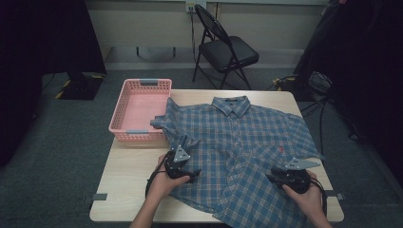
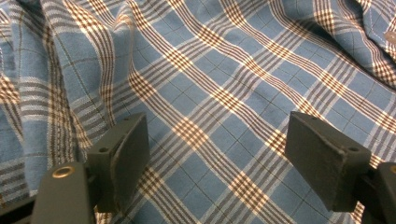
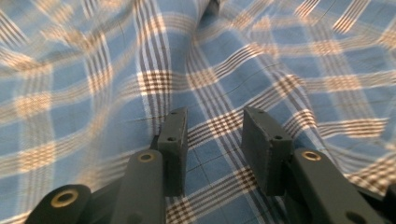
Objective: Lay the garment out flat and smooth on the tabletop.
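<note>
Pink basket [image 1: 140,108] sits at the table's [image 1: 128,175] far left corner, with one sleeve of the blue plaid shirt [image 1: 237,142] draped over its rim. Shirt's spread flat, collar away from the person. Left gripper [image 1: 190,173] is on the near left part of the fabric, jaws wide apart, nothing pinched. Right gripper [image 1: 278,178] rests on the lower right hem area, jaws only partly apart with cloth under them, not clamped.
</note>
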The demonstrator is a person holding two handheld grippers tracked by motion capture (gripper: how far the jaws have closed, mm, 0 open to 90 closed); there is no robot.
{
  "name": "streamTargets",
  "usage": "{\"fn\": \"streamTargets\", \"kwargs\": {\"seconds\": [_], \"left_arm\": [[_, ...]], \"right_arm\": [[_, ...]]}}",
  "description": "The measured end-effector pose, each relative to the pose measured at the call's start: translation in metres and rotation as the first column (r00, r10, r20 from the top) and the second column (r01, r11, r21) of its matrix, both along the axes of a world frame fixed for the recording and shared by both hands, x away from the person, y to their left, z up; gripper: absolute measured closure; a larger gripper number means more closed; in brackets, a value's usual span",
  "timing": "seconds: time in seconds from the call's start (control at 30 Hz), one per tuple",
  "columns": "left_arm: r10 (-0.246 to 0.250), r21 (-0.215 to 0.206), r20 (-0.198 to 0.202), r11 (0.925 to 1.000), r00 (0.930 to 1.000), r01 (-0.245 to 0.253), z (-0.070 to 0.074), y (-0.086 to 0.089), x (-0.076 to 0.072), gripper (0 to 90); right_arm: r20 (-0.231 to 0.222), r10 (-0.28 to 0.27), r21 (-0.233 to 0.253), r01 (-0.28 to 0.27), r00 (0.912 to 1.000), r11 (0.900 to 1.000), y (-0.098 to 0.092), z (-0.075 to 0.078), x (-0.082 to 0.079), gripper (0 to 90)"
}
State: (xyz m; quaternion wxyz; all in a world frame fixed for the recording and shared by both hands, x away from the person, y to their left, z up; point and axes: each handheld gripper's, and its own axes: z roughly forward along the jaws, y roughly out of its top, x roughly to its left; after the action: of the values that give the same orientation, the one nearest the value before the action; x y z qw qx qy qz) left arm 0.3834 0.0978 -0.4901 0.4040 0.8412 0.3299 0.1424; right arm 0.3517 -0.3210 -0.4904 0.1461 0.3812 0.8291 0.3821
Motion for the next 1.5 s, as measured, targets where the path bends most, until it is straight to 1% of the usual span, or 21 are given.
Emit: {"fn": "streamTargets", "kwargs": {"seconds": [0.1, 0.17, 0.23, 0.3, 0.43, 0.63, 0.73, 0.77, 0.8, 0.83, 0.87, 0.93, 1.0, 1.03, 1.1, 1.17, 1.2, 1.27, 1.33, 1.43, 1.5], "left_arm": [[0.002, 0.000, 0.001, 1.0000, 1.0000, -0.002, 0.000, 0.000, 0.000, 21.5], [0.002, 0.001, 0.002, 1.0000, 1.0000, -0.002, 0.000, 0.001, 0.000, 21.5], [0.004, -0.001, 0.001, 1.0000, 1.0000, -0.004, 0.000, 0.001, 0.000, 21.5], [0.004, 0.000, 0.001, 1.0000, 1.0000, -0.004, 0.000, 0.001, 0.000, 21.5], [0.004, -0.004, -0.002, 1.0000, 1.0000, -0.004, 0.000, 0.001, 0.000, 21.5], [0.016, -0.012, -0.002, 0.9998, 0.9999, -0.016, 0.002, 0.005, -0.001, 21.5], [0.013, -0.009, 0.001, 0.9999, 0.9999, -0.013, 0.003, 0.005, -0.001, 21.5], [0.013, -0.013, -0.001, 0.9998, 0.9999, -0.013, 0.003, 0.004, -0.001, 21.5], [0.011, -0.011, 0.000, 0.9999, 0.9999, -0.011, 0.003, 0.003, -0.001, 21.5], [0.011, -0.008, -0.001, 0.9999, 0.9999, -0.011, 0.002, 0.003, -0.001, 21.5], [0.010, -0.008, -0.002, 0.9999, 0.9999, -0.010, 0.002, 0.002, -0.001, 21.5], [0.008, -0.009, -0.004, 0.9999, 1.0000, -0.008, 0.001, 0.002, -0.001, 21.5], [0.009, -0.009, -0.007, 0.9999, 0.9999, -0.009, 0.000, 0.002, 0.000, 21.5], [0.008, -0.008, -0.006, 0.9999, 0.9999, -0.008, 0.000, 0.002, 0.000, 21.5], [0.011, -0.008, -0.008, 0.9999, 0.9999, -0.011, 0.000, 0.003, 0.000, 21.5], [0.014, -0.010, -0.006, 0.9999, 0.9999, -0.014, 0.001, 0.004, 0.000, 21.5], [0.014, -0.011, -0.005, 0.9998, 0.9999, -0.014, 0.001, 0.005, 0.000, 21.5], [0.015, -0.016, -0.003, 0.9998, 0.9999, -0.015, 0.003, 0.006, 0.000, 21.5], [0.020, -0.023, 0.003, 0.9995, 0.9998, -0.020, 0.005, 0.007, 0.000, 21.5], [0.026, -0.033, 0.003, 0.9991, 0.9996, -0.026, 0.006, 0.009, -0.001, 21.5], [0.029, -0.031, 0.003, 0.9991, 0.9996, -0.029, 0.006, 0.011, 0.000, 21.5]], "right_arm": [[0.022, 0.000, -0.034, 0.001, 0.9998, 0.999, 0.004, 0.000, -0.001, 64.5], [0.043, 0.008, -0.073, -0.005, 0.9991, 0.997, 0.006, 0.001, -0.005, 75.8], [0.037, 0.030, -0.064, -0.028, 0.9989, 0.998, 0.005, 0.002, -0.009, 89.2], [0.029, 0.051, -0.074, -0.049, 0.9982, 0.996, 0.005, 0.002, -0.012, 90.0], [-0.036, 0.082, -0.005, -0.082, 0.9960, 0.997, 0.001, 0.003, -0.016, 90.0], [-0.095, 0.137, 0.032, -0.135, 0.9860, 0.990, -0.004, 0.002, -0.035, 90.0], [-0.094, 0.151, 0.035, -0.149, 0.9840, 0.988, -0.006, 0.002, -0.044, 90.0], [-0.057, 0.145, 0.026, -0.144, 0.9878, 0.989, -0.007, 0.003, -0.046, 90.0], [-0.008, 0.119, 0.055, -0.118, 0.9929, 0.991, -0.008, 0.004, -0.047, 73.2], [0.000, 0.071, 0.085, -0.071, 0.9975, 0.994, -0.008, 0.006, -0.045, 61.2], [0.009, 0.057, 0.103, -0.058, 0.9983, 0.993, -0.008, 0.007, -0.041, 56.4], [0.011, 0.053, 0.097, -0.054, 0.9985, 0.994, -0.003, 0.007, -0.035, 52.4], [0.009, 0.052, 0.033, -0.052, 0.9986, 0.998, 0.005, 0.004, -0.028, 52.3], [0.005, 0.054, 0.014, -0.054, 0.9985, 0.998, 0.009, 0.001, -0.025, 53.2], [0.020, 0.064, -0.028, -0.064, 0.9977, 0.998, 0.015, -0.002, -0.023, 62.4], [0.003, 0.078, -0.027, -0.078, 0.9969, 0.997, 0.016, -0.001, -0.023, 81.7], [-0.003, 0.091, -0.021, -0.091, 0.9959, 0.996, 0.018, -0.001, -0.024, 86.8], [-0.009, 0.103, -0.032, -0.103, 0.9947, 0.994, 0.020, 0.000, -0.026, 88.6], [-0.036, 0.107, -0.017, -0.108, 0.9936, 0.994, 0.019, 0.001, -0.027, 89.1], [-0.082, 0.143, 0.035, -0.141, 0.9863, 0.989, 0.019, 0.002, -0.033, 89.3], [-0.110, 0.192, 0.079, -0.184, 0.9752, 0.980, 0.021, 0.004, -0.043, 89.3]]}}
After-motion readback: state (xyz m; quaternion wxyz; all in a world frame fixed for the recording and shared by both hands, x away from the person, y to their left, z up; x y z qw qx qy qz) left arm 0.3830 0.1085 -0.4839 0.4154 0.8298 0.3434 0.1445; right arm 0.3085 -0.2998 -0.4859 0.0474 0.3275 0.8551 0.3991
